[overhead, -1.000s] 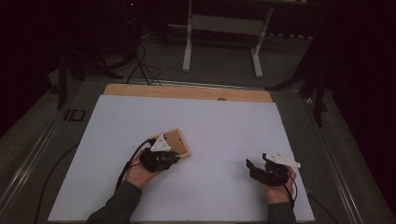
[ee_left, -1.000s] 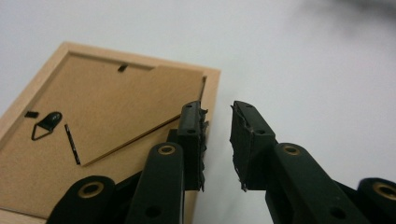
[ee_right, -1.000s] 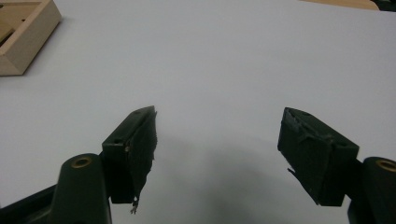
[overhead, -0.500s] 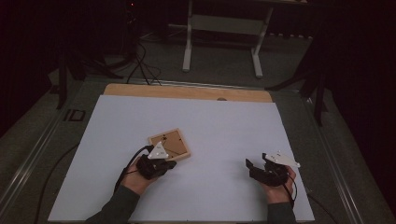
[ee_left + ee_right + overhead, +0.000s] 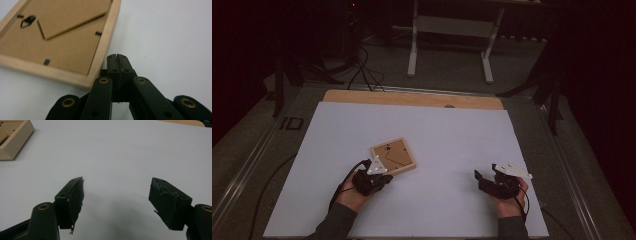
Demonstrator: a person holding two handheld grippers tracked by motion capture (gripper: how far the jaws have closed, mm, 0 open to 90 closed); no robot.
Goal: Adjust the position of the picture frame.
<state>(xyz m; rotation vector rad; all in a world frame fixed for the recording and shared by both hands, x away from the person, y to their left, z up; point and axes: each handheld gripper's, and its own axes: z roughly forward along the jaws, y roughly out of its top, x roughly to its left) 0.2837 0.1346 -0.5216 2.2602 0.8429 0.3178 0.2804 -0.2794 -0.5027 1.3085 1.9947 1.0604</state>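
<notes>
Left gripper (image 5: 117, 56) jaws have just closed fully, empty, tips touching the picture frame (image 5: 65, 40) at its corner edge. Likely a nudge, not a grasp. Right gripper (image 5: 116, 195) wide open, empty.

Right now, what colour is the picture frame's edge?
Pale wood, around a brown back; the picture frame shows best in the left gripper view.

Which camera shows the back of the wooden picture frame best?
The left gripper view: the picture frame is close, showing its backing board, clips and hanger. The high view has it whole but small; the right gripper view catches one corner.
</notes>
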